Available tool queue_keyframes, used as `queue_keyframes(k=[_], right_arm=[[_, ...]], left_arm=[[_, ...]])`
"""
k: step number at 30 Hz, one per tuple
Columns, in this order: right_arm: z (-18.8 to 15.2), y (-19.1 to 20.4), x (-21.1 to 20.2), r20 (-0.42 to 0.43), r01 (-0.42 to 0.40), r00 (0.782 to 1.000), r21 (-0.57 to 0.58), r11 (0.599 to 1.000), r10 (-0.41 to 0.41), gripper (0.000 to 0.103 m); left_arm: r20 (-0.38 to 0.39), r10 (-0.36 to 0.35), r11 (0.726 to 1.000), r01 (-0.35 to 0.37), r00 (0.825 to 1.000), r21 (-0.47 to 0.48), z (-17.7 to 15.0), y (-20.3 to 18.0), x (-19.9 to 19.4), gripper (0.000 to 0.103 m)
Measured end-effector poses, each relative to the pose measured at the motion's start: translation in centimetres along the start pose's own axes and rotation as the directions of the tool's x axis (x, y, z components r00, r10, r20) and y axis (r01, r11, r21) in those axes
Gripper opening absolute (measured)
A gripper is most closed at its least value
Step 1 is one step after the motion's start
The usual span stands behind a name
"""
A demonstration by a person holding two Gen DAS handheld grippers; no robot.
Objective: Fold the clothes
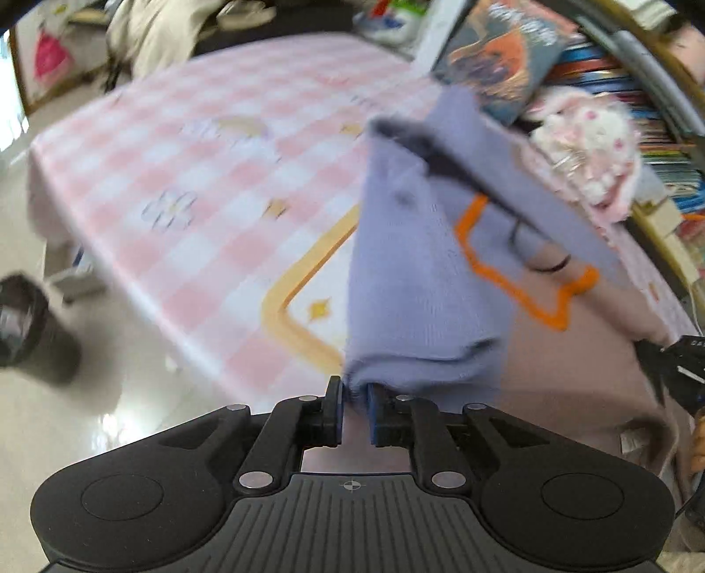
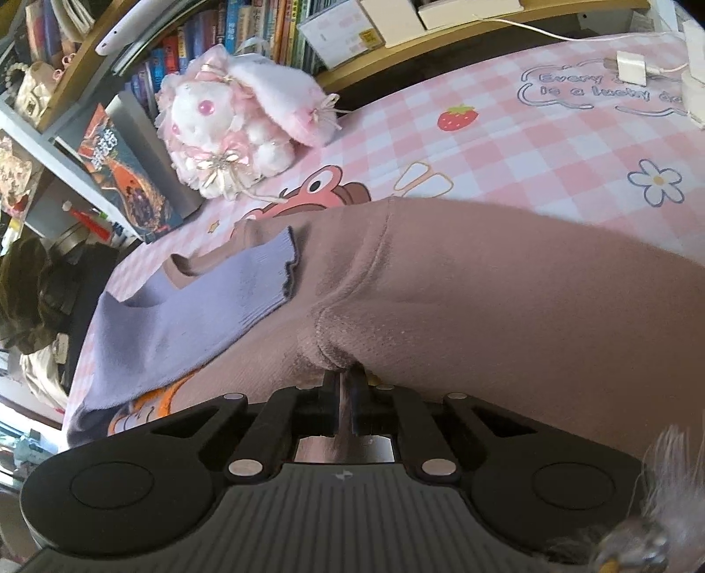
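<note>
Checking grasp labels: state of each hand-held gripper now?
Left hand-held gripper: shut on the lilac knit garment with orange trim.
Right hand-held gripper: shut on the dusty-pink knit garment.

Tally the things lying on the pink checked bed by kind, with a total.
Garments: 2, the purple sweater and the dusty pink garment
Plush toys: 1, the plush bunny
Chargers with cables: 1, the white charger
Total: 4

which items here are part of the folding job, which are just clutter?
In play:
- purple garment, pinched by left gripper
- mauve garment, pinched by right gripper
- checked bed sheet, the work surface

Lying about:
- plush toy
- books
- charger
- bin
</note>
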State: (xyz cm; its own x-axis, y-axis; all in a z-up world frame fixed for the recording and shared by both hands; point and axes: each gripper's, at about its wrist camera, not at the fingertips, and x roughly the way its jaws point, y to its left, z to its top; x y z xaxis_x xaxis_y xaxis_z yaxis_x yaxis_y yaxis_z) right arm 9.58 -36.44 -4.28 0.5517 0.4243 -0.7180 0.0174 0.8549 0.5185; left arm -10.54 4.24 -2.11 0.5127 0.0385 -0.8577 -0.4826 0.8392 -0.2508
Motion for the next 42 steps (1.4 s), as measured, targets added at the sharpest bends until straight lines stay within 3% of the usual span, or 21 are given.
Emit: queue_keyframes(k=[3, 5, 7, 10, 13, 15, 16, 18, 20, 23, 26, 29, 32, 35, 37, 39, 40, 42], right_arm=[[0.4, -0.5, 0.0, 0.019, 0.049, 0.999, 0.009, 0.999, -0.049, 0.004], [0.7, -1.1, -0.1, 0.016, 0.054, 0.998, 0.025, 0.998, -0.054, 0.004], [0.8, -1.5, -0.3, 0.008, 0.048, 0.999, 0.031, 0.998, -0.049, 0.004], [0.4, -1.5, -0.7, -0.011, 0.034, 0.999, 0.030, 0.999, -0.033, 0.007], [-0.4, -0.8, -1.1, -0.033, 0.015, 0.999, -0.002, 1.000, -0.015, 0.008], [-1.0, -0.3, -1.2, -0.033, 0.018, 0.999, -0.031, 0.999, -0.019, 0.008], [-1.3, 0.0, -1.3, -0.031, 0.021, 0.999, -0.046, 0.999, -0.022, 0.008], [-1.9, 0.4, -1.5, -0.027, 0.028, 0.999, -0.068, 0.997, -0.029, 0.012], [-2.4, 0.7, -1.6, -0.023, 0.034, 0.999, -0.085, 0.996, -0.036, 0.019], [-3.1, 1.2, -2.1, -0.015, 0.054, 0.998, -0.115, 0.992, -0.056, 0.024], [-3.9, 1.3, -3.4, 0.013, 0.086, 0.996, -0.119, 0.989, -0.085, 0.024], [-4.9, 1.4, -4.7, 0.039, 0.122, 0.992, -0.108, 0.987, -0.118, 0.025], [-6.0, 1.5, -5.8, 0.062, 0.152, 0.987, -0.099, 0.983, -0.147, 0.025], [-6.8, 1.7, -6.7, 0.097, 0.175, 0.981, -0.087, 0.981, -0.167, 0.025], [-7.0, 1.6, -7.0, 0.110, 0.191, 0.977, -0.059, 0.980, -0.184, 0.026], [-7.2, 1.4, -7.1, 0.118, 0.207, 0.972, -0.027, 0.978, -0.203, 0.026], [-7.3, 1.4, -7.1, 0.119, 0.215, 0.970, -0.013, 0.977, -0.212, 0.026], [-7.3, 1.8, -6.8, 0.120, 0.220, 0.969, -0.007, 0.975, -0.218, 0.026]], left_arm=[[0.004, 0.047, 0.999, -0.047, 0.999, -0.009, 0.4, 1.0, -0.8, 0.026], [0.022, 0.094, 0.995, -0.094, 0.995, 0.015, 0.8, 1.5, -1.7, 0.039], [0.072, 0.129, 0.990, -0.132, 0.989, 0.039, 1.5, 1.5, -3.0, 0.044], [0.167, 0.192, 0.977, -0.205, 0.967, 0.066, 3.0, 1.0, -4.9, 0.048], [0.269, 0.259, 0.945, -0.300, 0.928, 0.127, 4.5, -1.1, -6.2, 0.048], [0.367, 0.257, 0.919, -0.343, 0.894, 0.192, 5.1, -2.9, -7.0, 0.048], [0.404, 0.228, 0.911, -0.341, 0.886, 0.234, 5.6, -4.1, -7.0, 0.048], [0.420, 0.130, 0.896, -0.288, 0.898, 0.338, 6.1, -7.0, -5.9, 0.051], [0.375, 0.034, 0.857, -0.220, 0.927, 0.467, 6.3, -11.2, -2.9, 0.051], [0.280, -0.100, 0.760, -0.108, 0.955, 0.640, 6.5, -17.7, 1.8, 0.051], [0.189, -0.240, 0.625, 0.003, 0.952, 0.781, 5.4, -24.3, 5.2, 0.051], [0.133, -0.311, 0.478, 0.034, 0.941, 0.878, 4.0, -29.6, 8.1, 0.051], [0.118, -0.300, 0.391, 0.009, 0.947, 0.920, 2.8, -32.5, 10.8, 0.051], [0.079, -0.294, 0.356, 0.032, 0.953, 0.934, 2.3, -33.5, 12.3, 0.050], [0.077, -0.314, 0.337, 0.035, 0.946, 0.941, 2.0, -33.3, 12.4, 0.050], [0.064, -0.323, 0.336, 0.051, 0.944, 0.941, 2.5, -33.0, 12.6, 0.035], [0.055, -0.322, 0.338, 0.060, 0.945, 0.939, 2.9, -32.8, 12.6, 0.008], [0.062, -0.323, 0.361, 0.062, 0.944, 0.931, 4.1, -31.8, 12.6, 0.004]])
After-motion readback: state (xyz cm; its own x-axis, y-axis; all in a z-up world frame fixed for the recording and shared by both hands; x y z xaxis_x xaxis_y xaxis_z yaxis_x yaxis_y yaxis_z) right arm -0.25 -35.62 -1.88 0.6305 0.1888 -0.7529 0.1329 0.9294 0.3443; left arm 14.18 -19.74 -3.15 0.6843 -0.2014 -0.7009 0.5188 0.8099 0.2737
